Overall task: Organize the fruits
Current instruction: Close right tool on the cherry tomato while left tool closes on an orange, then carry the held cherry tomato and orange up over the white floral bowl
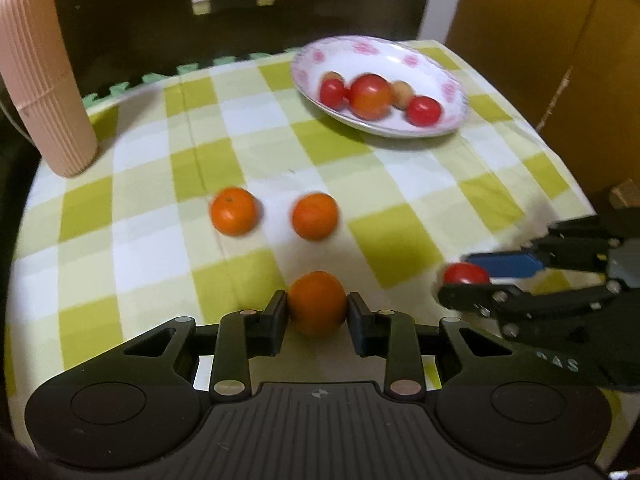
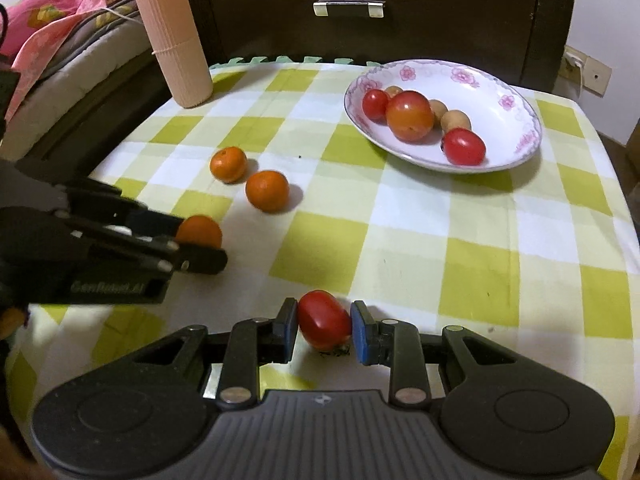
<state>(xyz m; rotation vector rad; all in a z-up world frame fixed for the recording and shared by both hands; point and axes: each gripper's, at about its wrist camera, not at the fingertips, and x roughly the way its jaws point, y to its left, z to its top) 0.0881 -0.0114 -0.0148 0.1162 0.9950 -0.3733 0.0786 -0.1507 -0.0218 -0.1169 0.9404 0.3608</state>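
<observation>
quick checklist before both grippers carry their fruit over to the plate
1. Left gripper on the mandarin: fingers at both sides, looks shut on it. Ok.
2. Right gripper on the red tomato: pads at both sides. Ok.
3. Fruit lifted off the checked cloth: cannot tell.
4. Room on the plate: bare patch at its right side, beside the tomatoes and small brown fruits. Ok.
5. Path to the plate: two loose mandarins lie ahead of the left gripper; go over or around them. Not ok.
6. Pink ribbed cylinder stands well off the route. Ok.
</observation>
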